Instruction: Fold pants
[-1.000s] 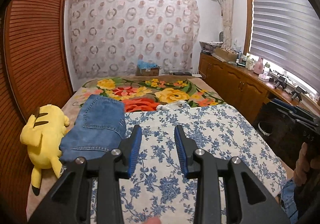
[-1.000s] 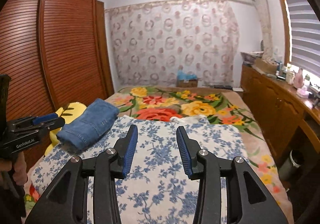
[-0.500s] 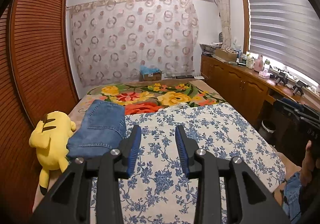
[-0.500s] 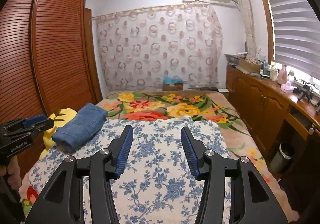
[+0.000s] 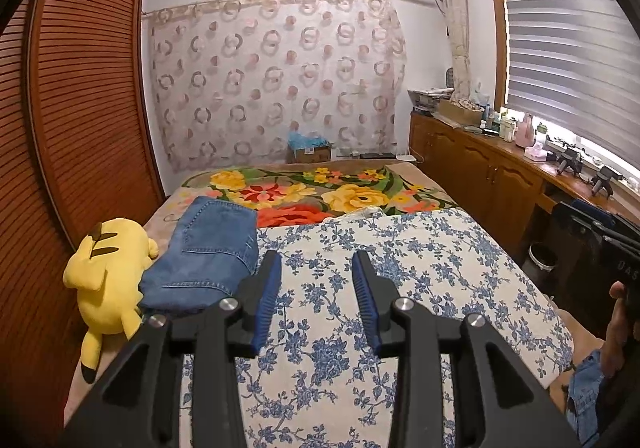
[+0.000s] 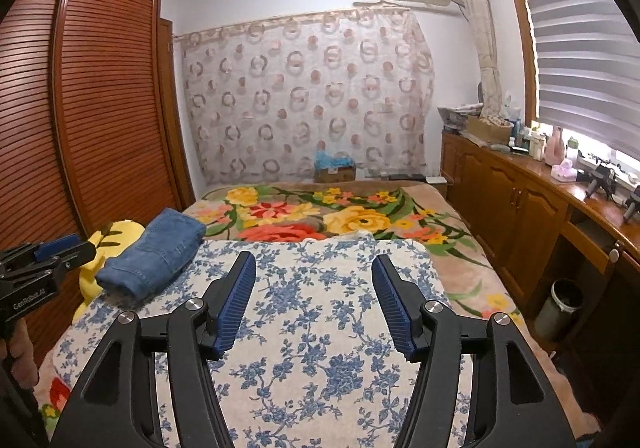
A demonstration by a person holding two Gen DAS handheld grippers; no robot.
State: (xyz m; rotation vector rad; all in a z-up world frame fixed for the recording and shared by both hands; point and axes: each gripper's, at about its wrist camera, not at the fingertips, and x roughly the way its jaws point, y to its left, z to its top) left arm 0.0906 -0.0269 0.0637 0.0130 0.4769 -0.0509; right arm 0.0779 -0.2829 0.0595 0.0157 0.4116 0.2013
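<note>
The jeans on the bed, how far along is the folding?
Looks done: the jeans lie in a compact folded stack beside the yellow plush on the bed. In hand: nothing; left tongs and right tongs are open and empty. No unfolded pants visible.

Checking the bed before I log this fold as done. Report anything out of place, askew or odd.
Nothing stands out. The folded jeans lie in a neat stack at the left edge of the blue floral sheet, beside the yellow plush toy lying on its side. Both tongs, left and right, are open and empty above the sheet.
</note>
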